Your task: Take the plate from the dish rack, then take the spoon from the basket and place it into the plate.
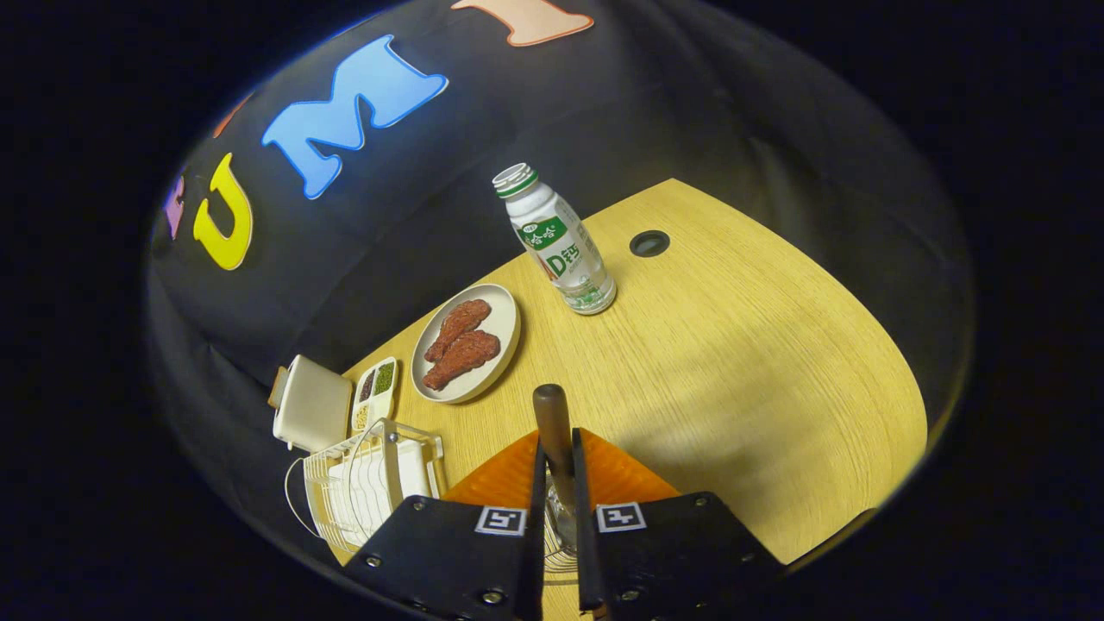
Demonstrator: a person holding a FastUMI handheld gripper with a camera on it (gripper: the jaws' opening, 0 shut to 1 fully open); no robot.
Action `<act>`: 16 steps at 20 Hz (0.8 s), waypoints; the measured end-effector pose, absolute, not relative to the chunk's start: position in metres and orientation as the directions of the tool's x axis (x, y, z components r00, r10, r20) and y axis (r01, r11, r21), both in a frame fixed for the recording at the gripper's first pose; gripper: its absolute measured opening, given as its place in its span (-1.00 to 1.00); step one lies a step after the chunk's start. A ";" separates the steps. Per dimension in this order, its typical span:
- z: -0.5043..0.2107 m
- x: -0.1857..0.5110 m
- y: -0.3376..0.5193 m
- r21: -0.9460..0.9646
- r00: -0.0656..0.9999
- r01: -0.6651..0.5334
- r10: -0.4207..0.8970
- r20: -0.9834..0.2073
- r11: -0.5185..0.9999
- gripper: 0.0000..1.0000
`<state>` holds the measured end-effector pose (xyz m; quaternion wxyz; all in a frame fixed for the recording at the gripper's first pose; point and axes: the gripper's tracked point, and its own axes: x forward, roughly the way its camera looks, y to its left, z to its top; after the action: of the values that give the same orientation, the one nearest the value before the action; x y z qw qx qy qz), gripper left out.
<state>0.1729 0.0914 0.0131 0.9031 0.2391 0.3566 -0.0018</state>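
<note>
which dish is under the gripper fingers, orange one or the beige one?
The orange plate, directly beneath the gripper shut on the spoon. The beige plate holding drumsticks lies beyond, near the bottle.

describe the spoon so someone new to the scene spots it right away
On the wooden table, find the orange plate just behind the gripper. The spoon sits between the two fingers, clamped, its dark handle sticking out over the plate. No other long thin utensil is there: the beige plate beyond holds brown food.

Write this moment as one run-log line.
claw: shut on spoon handle | orange plate: under claw | dish rack: beside | step: spoon not yet placed
</note>
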 end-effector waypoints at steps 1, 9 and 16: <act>0.021 0.173 0.087 0.407 0.751 0.177 0.144 -0.644 0.896 -0.69; 0.058 0.166 0.081 0.303 0.796 0.113 0.096 -0.598 0.946 -0.90; 0.135 0.141 0.089 0.186 0.882 0.009 0.080 -0.464 0.983 -0.90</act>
<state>0.1405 0.0894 0.1345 0.9657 0.0915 0.2422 0.0184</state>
